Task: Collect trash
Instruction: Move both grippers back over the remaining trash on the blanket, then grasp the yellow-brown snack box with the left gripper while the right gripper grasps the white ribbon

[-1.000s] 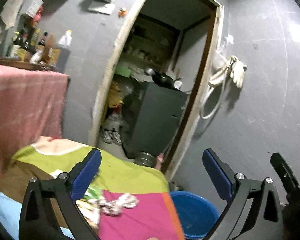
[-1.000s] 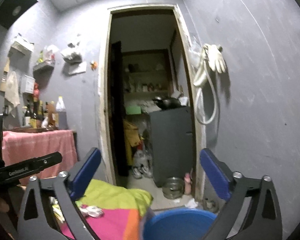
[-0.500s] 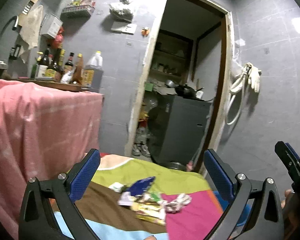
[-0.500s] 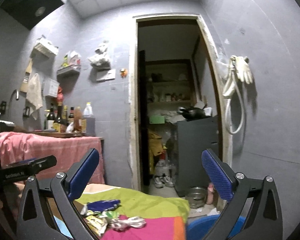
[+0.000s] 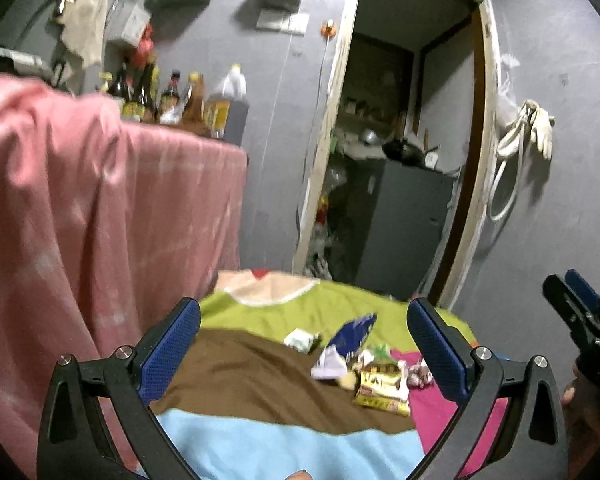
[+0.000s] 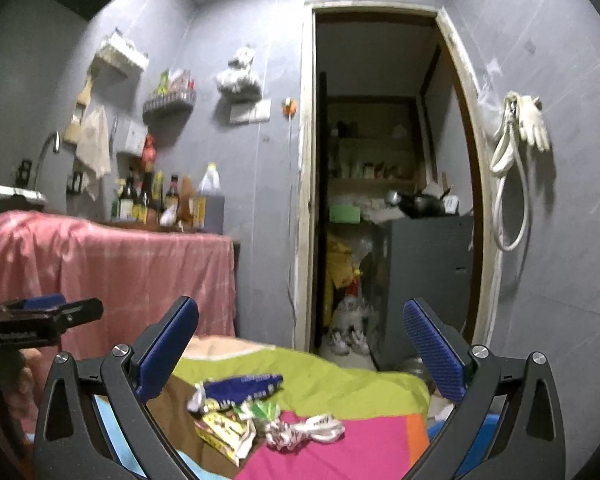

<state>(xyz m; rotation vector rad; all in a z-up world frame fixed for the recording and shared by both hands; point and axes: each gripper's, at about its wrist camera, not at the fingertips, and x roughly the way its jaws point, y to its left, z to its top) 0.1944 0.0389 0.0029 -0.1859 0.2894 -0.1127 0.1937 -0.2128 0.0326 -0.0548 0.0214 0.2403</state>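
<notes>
Left gripper (image 5: 303, 354) wide open, holding nothing. Right gripper (image 6: 300, 354) wide open, holding nothing. Wrapper pile (image 6: 244, 416) mid colourful cloth (image 6: 340, 376).

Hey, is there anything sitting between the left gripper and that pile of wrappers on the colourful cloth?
Nothing visible. The left gripper is open above the patchwork cloth, and only bare cloth lies before the wrappers. The right gripper is open too.

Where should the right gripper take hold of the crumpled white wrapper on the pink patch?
Pinch the crumpled white wrapper across its bunched middle, coming down from above. It lies flat and elongated on the cloth, apart from the yellow packet, so the right gripper probably closes across its narrow width.
</notes>
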